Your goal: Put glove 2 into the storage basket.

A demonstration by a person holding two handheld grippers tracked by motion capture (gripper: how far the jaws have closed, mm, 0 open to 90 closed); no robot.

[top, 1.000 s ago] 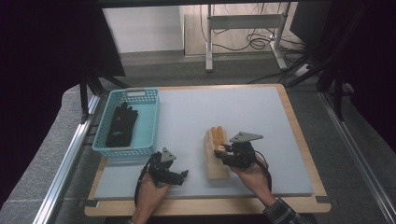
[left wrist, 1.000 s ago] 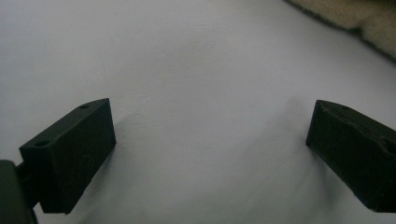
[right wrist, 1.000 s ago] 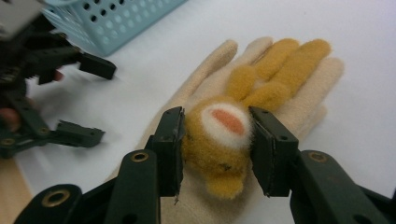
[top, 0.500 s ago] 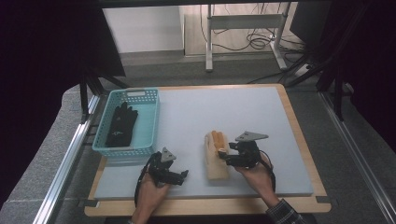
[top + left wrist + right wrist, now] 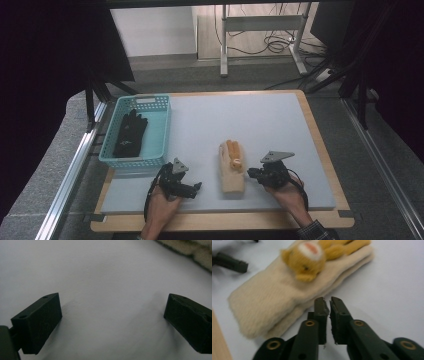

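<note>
On the counter, our right gripper, jaws nearly closed and empty, sits at three o'clock of the cream glove, so next we judge it must open; our left gripper waits wide.

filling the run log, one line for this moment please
left gripper open | right gripper shut, empty | cream knitted gloves beside it
</note>
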